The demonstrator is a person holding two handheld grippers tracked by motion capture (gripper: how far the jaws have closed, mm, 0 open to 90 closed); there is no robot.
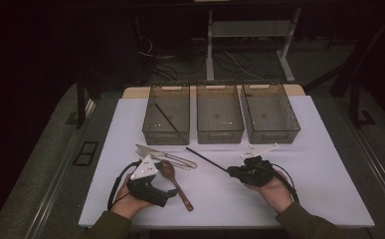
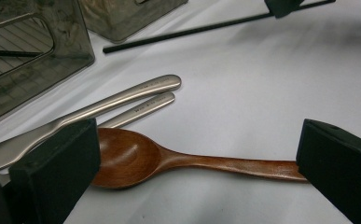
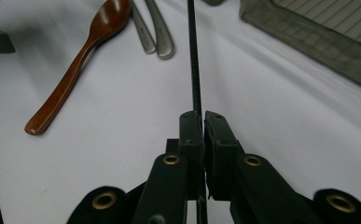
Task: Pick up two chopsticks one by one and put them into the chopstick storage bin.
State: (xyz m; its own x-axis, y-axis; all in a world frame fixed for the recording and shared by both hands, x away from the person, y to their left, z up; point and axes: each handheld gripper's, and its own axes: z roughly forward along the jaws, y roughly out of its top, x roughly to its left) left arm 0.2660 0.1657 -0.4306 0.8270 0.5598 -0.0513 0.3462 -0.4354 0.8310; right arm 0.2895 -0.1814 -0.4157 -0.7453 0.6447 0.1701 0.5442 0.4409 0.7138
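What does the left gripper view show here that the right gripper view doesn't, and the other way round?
Left gripper view alone: the left gripper with its jaws wide apart around the wooden spoon, and a black stick lying inside a bin.
Right gripper view alone: the right gripper shut on the black chopstick, seen along its length.
Both: the spoon, the two metal handles, the chopstick, the white table and a mesh bin.

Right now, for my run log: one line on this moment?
right gripper: shut on black chopstick | left gripper: open over wooden spoon
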